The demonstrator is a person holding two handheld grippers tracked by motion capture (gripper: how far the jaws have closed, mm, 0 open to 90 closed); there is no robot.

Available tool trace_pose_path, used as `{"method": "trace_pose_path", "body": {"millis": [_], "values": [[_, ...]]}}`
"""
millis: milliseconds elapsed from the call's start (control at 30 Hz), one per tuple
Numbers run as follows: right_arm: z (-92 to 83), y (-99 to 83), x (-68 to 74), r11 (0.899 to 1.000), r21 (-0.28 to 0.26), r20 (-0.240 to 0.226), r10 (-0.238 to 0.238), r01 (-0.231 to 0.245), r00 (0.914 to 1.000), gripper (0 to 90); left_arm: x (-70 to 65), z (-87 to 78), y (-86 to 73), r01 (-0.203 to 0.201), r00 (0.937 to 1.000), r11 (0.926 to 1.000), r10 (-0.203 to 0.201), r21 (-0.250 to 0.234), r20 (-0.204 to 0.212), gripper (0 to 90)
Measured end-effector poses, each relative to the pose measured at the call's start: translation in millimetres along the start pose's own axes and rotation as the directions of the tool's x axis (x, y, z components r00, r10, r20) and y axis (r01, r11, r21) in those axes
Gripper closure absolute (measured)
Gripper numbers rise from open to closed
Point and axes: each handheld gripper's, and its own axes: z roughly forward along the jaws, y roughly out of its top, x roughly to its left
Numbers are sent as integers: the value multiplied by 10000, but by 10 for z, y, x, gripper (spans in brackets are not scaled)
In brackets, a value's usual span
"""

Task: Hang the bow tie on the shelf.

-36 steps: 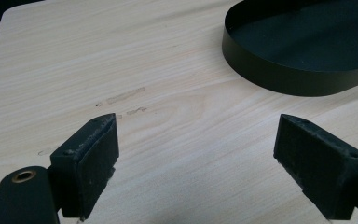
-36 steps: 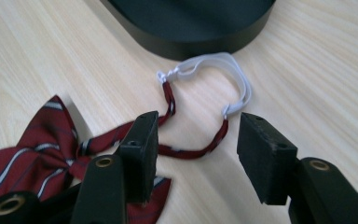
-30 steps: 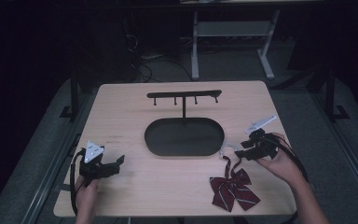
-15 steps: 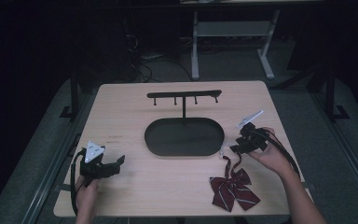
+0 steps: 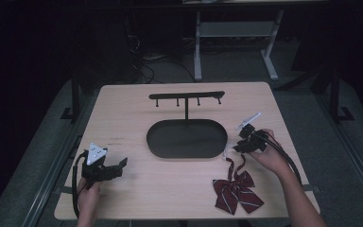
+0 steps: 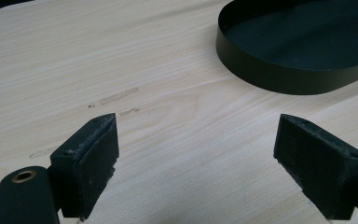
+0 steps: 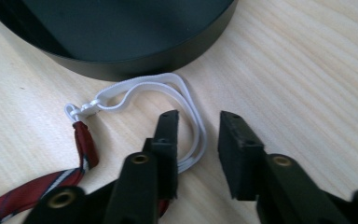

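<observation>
The right gripper [image 7: 196, 128] stands low over the table with its jaws at a narrow gap, and they have just been closing. The white elastic strap [image 7: 186, 100] loops between them, lying against the inner face of one jaw; the other jaw stands clear of it, so nothing is clamped yet. The position suggests a pickup by the strap, which offers a thinner, firmer hold than the fabric.

The strap runs by a small white clip [image 7: 81, 109] to the dark red striped bow tie [image 5: 237, 190], which lies flat on the near right of the table, nearer the person than the gripper. In the high view the right gripper [image 5: 237, 146] sits just right of the black oval tray [image 5: 186, 153], whose wall stands close behind the strap.

A black hook stand [image 5: 187, 96] rises from the far edge of the tray, its crossbar carrying small pegs; in all likelihood the strap is meant for one of them.

The left gripper [image 5: 116, 168] rests at the near left of the wooden table [image 5: 123, 109], well apart from the bow tie. Its jaws stand wide with only bare tabletop between them, apparently held in reserve.
</observation>
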Motion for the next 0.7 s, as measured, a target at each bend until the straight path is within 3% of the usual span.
{"method": "trace_pose_path", "body": {"millis": [300,700], "values": [[40,-4,52,9993,220,445,-297,287,9986,842,2,2,1,-15,10000,10000,15,17,11,136],[-111,-67,106,9991,117,55,-405,405,9992,878,-8,7,4,-74,10000,10000,74,52,3,136]]}}
